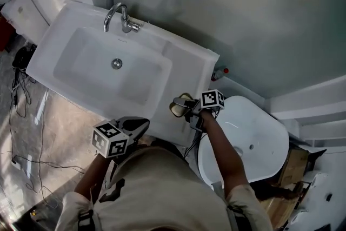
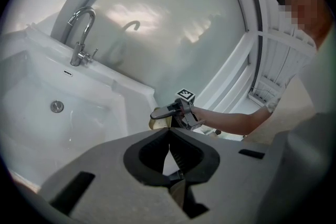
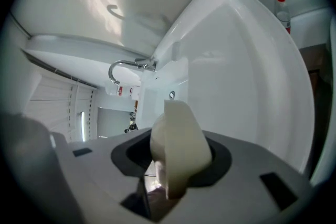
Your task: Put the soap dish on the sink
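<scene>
**A:** Where's the dish?

**B:** In the right gripper (image 3: 176,160). Its own view shows the cream dish (image 3: 184,136) standing on edge between the two jaws. They press on it from either side, and its rounded back bulges up above them.

**A:** And where is that over the sink?

**B:** From the head view, the right gripper (image 1: 186,107) holds the dish (image 1: 177,110) over the sink (image 1: 186,59). It is on the flat deck right of the bowl, close to the front right corner. The tap (image 1: 121,18) and drain (image 1: 117,64) are well off to the left of it.

**A:** Is the dish touching the deck?

**B:** I can't tell. The left gripper view shows the dish (image 2: 153,124) hanging under the right gripper (image 2: 167,112) at the deck's edge, but any gap there is too small to read.

**A:** What about the left gripper?

**B:** The left gripper (image 1: 141,124) hangs by the sink's front edge, left of the dish and apart from it. In its own view the left gripper (image 2: 169,131) has its jaw tips together with nothing in them.

**A:** Anything else near the dish?

**B:** A white oval fixture (image 1: 254,132) lies just right of the sink, under the person's right arm (image 1: 224,149). A red-capped bottle (image 1: 219,72) stands behind the sink's right corner.
</scene>
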Motion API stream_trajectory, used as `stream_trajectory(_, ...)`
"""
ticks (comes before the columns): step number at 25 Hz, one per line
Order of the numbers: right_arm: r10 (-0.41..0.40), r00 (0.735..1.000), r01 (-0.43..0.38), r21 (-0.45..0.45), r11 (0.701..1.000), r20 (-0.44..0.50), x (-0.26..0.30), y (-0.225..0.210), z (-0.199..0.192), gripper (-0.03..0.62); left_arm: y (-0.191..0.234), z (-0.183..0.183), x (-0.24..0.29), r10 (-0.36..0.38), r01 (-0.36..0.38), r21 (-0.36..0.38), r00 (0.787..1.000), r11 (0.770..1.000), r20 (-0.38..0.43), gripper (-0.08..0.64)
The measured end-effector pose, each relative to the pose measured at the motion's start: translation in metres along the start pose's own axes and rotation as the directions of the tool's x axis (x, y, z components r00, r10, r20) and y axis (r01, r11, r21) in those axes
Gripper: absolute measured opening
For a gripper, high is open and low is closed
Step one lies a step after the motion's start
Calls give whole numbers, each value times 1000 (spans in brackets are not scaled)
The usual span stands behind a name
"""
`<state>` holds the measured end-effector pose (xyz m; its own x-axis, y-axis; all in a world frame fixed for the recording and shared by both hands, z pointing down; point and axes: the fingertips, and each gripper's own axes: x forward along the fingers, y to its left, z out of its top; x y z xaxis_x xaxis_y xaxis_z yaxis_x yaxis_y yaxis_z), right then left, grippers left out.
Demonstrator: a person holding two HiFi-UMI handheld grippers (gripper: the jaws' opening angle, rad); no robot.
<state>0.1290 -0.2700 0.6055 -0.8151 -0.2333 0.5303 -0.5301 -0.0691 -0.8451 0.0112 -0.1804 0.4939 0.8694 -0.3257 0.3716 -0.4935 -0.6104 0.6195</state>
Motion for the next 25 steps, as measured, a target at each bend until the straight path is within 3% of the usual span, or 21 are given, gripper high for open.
stream_trajectory(13, -124, 990, 116, -99, 988, -72, 23, -28, 13, 160, 4, -5, 2, 20, -20, -6, 1000, 1000, -14, 18)
stream_trajectory(19, -213, 973, 190, -210, 959, -94, 27, -42, 18, 161, 2, -7, 7, 31, -31, -3, 999, 1000, -36, 18)
stream_trajectory(25, -210, 974, 179, -275, 945, -90, 29, -42, 24, 165, 1, -9, 12, 42, -42, 3, 998, 999, -53, 18)
